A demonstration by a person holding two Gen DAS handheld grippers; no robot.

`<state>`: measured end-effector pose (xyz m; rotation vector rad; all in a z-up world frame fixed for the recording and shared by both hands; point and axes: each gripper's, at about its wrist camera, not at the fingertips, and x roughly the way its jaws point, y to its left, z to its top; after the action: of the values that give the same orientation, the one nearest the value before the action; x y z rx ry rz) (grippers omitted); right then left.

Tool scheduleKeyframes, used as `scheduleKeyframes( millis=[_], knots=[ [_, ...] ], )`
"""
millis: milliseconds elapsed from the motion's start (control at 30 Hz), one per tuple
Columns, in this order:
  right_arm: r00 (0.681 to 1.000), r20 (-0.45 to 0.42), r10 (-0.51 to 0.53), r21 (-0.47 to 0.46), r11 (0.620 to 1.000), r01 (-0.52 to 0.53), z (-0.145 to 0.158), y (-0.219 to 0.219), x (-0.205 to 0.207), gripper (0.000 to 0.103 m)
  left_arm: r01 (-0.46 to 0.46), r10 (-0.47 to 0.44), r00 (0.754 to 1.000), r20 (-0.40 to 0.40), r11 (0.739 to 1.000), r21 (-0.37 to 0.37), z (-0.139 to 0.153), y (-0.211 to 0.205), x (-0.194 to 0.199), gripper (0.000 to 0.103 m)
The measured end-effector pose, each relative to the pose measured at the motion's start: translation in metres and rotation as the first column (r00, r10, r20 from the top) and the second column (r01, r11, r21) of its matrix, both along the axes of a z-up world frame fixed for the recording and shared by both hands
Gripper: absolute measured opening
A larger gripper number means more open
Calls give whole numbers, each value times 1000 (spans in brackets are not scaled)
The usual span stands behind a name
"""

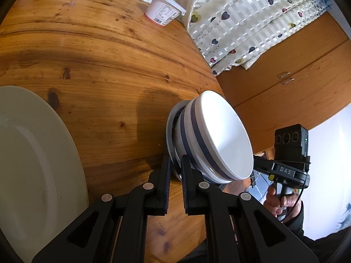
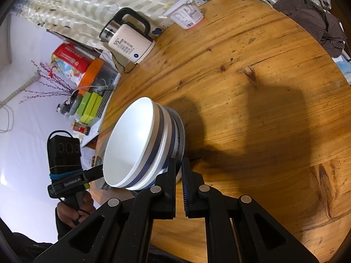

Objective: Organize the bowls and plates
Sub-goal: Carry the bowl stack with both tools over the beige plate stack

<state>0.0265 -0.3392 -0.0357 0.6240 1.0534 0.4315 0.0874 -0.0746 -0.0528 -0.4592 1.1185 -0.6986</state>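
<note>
Black left gripper [image 1: 175,164] and right gripper [image 2: 178,166] each clamp an opposite edge of the grey plate [image 1: 170,131] under 2 nested blue-banded bowls [image 1: 219,135], right at the fingertips. Wooden worktop [image 1: 109,65] lies beyond; a white plate [image 1: 33,164] sits left. Glazed ceramic looks heavy, slippery and breakable, so rim grips seem safest.

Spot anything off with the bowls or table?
Nothing spilled or broken. The bowl stack sits on a metal plate at the very table edge, partly overhanging. Both grippers, left and right, pinch the plate's rim from opposite sides.
</note>
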Motion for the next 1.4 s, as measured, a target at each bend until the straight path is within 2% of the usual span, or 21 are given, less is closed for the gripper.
scheduleKeyframes(
  millis=[667, 1400],
  knots=[
    [1000, 11, 8, -2, 1000, -8, 6, 5, 1, 7, -10, 10, 1000, 10, 1000, 9, 9, 8, -1, 9],
    [995, 44, 85, -19, 996, -84, 30, 48, 14, 6, -83, 82, 994, 69, 997, 9, 37, 48, -16, 8]
  ],
)
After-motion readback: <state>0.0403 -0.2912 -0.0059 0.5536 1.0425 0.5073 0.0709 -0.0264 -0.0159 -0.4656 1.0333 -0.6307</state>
